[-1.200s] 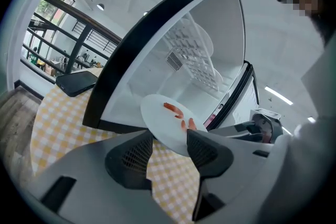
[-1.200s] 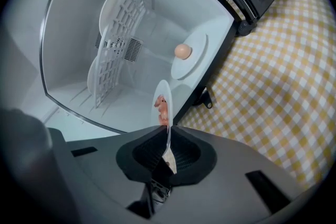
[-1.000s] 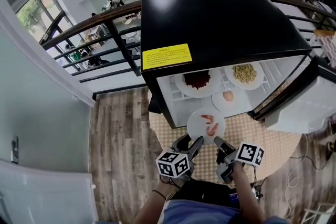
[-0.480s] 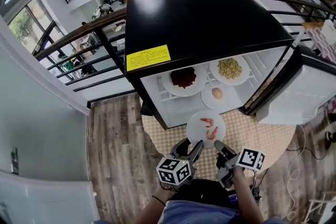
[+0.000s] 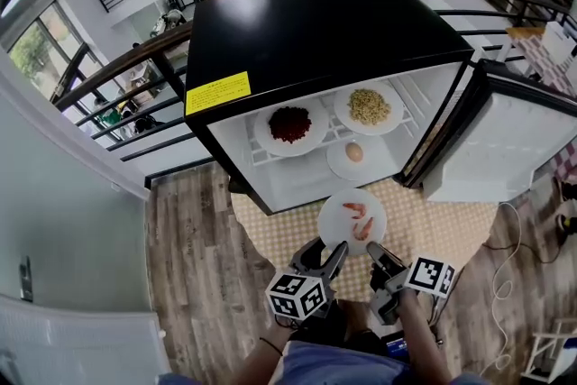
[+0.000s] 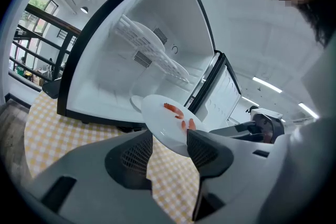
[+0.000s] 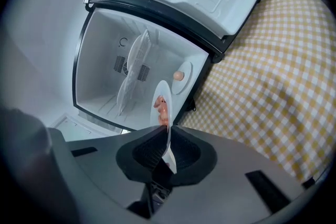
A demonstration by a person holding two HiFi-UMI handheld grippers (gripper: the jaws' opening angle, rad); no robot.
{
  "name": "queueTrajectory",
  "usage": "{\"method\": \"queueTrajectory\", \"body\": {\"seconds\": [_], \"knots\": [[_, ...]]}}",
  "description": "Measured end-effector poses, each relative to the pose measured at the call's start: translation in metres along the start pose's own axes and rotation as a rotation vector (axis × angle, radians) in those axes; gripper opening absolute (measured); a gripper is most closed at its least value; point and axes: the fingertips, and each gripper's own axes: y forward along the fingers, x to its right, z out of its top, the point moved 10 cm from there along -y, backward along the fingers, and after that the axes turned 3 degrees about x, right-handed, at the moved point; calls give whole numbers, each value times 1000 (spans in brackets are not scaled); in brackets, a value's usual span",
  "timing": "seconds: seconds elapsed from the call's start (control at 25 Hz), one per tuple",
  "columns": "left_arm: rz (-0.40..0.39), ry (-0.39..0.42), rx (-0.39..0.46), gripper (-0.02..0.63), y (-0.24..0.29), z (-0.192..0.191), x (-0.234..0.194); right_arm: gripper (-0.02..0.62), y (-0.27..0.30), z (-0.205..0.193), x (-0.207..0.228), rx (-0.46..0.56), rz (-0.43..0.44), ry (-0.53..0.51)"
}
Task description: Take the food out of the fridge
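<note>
— Where is the plate seen?

— It is held in the air just in front of the open fridge, above the checked mat. A few shrimp are carried on it.

— How is it gripped?

— Its near right rim is pinched by the right claw. The jaws are brought almost together, and the thin rim is seen edge-on between the pads. The left claw is set at the near left rim with its jaws apart. The plate's edge is seen in the gap, close against the right-hand pad, and no squeeze is shown there.

— What is seen inside?

— On the wire shelf two plates are set side by side, with red food on the left and yellow food on the right. Lower and nearer, a small plate with an egg is placed.

— And the door?

— It is swung wide open to the right.
</note>
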Motion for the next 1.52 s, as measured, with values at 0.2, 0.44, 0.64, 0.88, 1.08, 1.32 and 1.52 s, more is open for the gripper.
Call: {"method": "queueTrajectory", "body": {"seconds": [0.2,0.44,0.64,0.88,1.08,1.32,1.52], "knots": [[-5,5,2,209,-7,-14,33,28,-36,-3,7,5,8,17],[-9,19,1,209,-20,-32,73,28,-81,-10,17,18,23,17],[0,25,10,209,-35,-44,98,29,-110,-19,20,19,30,15],[22,28,37,209,-56,-56,127,28,-140,-28,18,0,74,-17],[50,39,53,209,-73,-65,144,29,-156,-37,18,-21,98,-37],[84,30,71,209,-95,-78,159,29,-172,-51,18,-55,113,-64],[103,42,82,209,-111,-84,174,29,-187,-60,18,-63,146,-61]]}}
